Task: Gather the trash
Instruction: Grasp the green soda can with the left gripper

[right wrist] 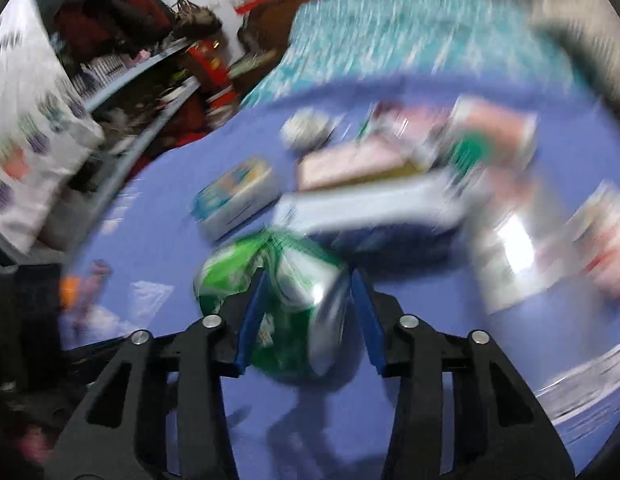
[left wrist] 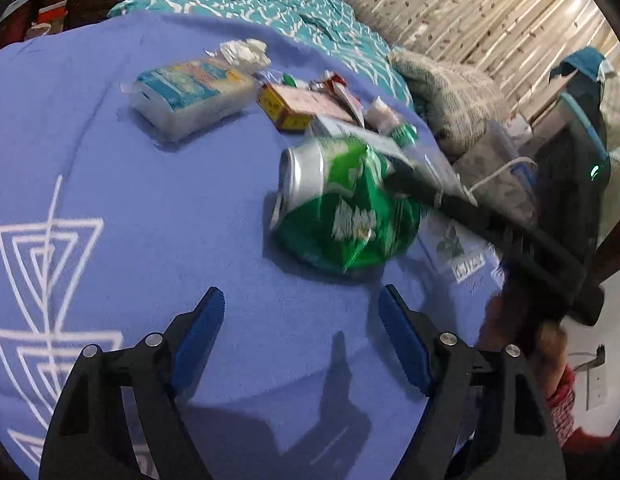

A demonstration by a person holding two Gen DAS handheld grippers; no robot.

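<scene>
Our right tool [right wrist: 307, 312] is clamped on the crushed green metal can [right wrist: 293, 300]; our left tool [left wrist: 301, 316] is wide apart above the blue blanket [left wrist: 149, 200].

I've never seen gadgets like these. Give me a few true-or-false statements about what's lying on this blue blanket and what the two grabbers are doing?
1. The right gripper has the green can between its fingers. True.
2. The left gripper is holding a tissue pack. False: its fingers are spread apart with nothing between them; the tissue pack lies farther off on the blue blanket.
3. The can is red. False: it is green and silver.
4. A crumpled white tissue lies beyond the tissue pack. True.
5. A yellow-edged small box sits beside the tissue pack. True.
</scene>
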